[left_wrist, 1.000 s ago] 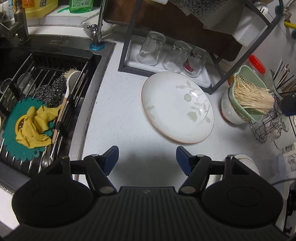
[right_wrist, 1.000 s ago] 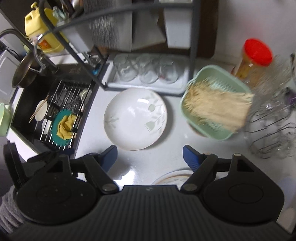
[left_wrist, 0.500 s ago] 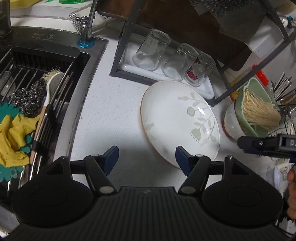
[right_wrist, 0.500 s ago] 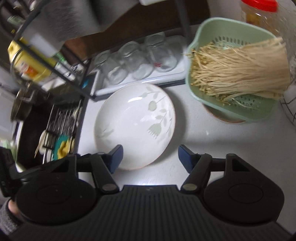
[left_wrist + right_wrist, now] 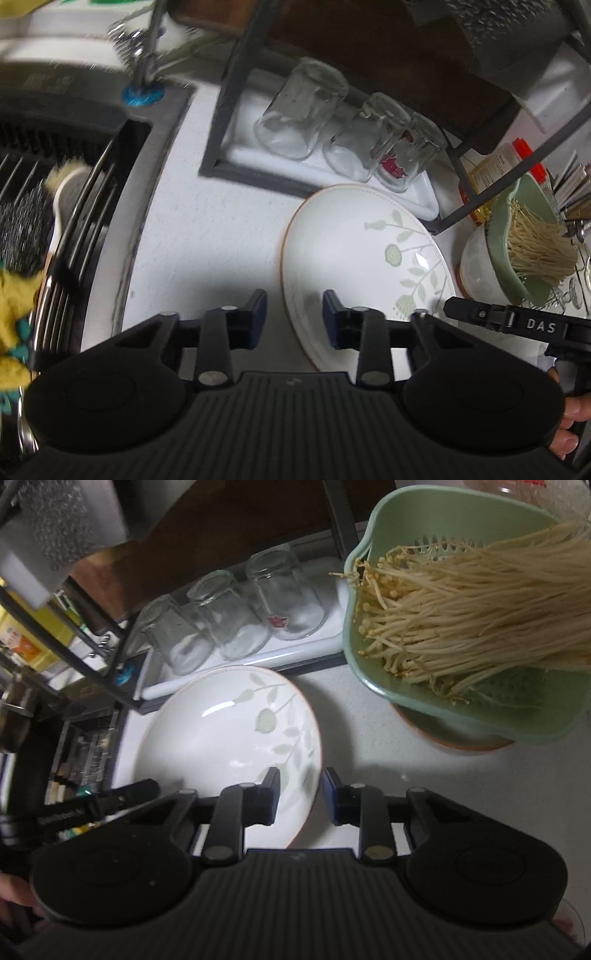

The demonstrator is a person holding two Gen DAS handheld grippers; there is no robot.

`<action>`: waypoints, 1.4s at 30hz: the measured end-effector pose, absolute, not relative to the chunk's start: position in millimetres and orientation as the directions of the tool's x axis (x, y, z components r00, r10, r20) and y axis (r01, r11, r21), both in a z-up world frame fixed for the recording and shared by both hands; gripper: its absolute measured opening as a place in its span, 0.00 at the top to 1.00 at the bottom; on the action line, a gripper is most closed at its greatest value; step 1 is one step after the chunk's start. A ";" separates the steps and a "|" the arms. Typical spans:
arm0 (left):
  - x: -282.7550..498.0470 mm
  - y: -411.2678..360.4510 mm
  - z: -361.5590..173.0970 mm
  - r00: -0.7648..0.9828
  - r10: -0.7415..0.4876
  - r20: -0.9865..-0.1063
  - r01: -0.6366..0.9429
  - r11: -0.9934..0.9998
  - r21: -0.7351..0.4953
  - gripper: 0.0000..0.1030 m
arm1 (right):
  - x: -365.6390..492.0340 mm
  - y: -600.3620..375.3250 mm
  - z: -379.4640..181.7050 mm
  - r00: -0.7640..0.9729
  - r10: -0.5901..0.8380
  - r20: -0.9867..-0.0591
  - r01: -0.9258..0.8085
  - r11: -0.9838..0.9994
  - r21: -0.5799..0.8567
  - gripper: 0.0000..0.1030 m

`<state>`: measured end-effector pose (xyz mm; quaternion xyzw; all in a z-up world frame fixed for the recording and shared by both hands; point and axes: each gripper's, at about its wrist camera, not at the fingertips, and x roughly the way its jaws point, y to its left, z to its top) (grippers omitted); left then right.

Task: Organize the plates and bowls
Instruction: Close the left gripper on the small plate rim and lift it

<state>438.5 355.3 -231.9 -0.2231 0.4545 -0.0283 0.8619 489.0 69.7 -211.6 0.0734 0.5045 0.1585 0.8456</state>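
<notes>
Left gripper (image 5: 294, 314) and right gripper (image 5: 301, 794), jaws just narrowed, astride opposite rims of plate (image 5: 343, 240); grip unclear

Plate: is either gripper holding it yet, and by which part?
Not gripped yet. The left gripper and right gripper each straddle the plate rim on opposite sides. The jaws have just been closing, and the pads show gaps.

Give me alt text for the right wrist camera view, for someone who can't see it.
The right gripper straddles the near rim of a white leaf-patterned plate on a white counter, its jaws having just been closing. Beyond stand three upturned glasses and a green colander of enoki mushrooms.
</notes>
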 end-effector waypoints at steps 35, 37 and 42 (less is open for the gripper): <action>421.7 350.4 -187.0 0.545 -0.313 -0.778 -0.033 0.919 -0.393 0.85 | 472.3 38.8 -189.3 0.315 0.512 -0.799 -0.206 0.859 0.469 0.84; 413.5 345.8 -179.2 0.542 -0.329 -0.773 -0.030 0.912 -0.409 0.85 | 463.7 33.9 -181.6 0.313 0.520 -0.795 -0.195 0.854 0.482 0.84; 393.4 326.8 -155.1 0.544 -0.360 -0.758 -0.003 0.903 -0.430 0.85 | 437.7 12.7 -157.3 0.315 0.531 -0.787 -0.174 0.847 0.502 0.84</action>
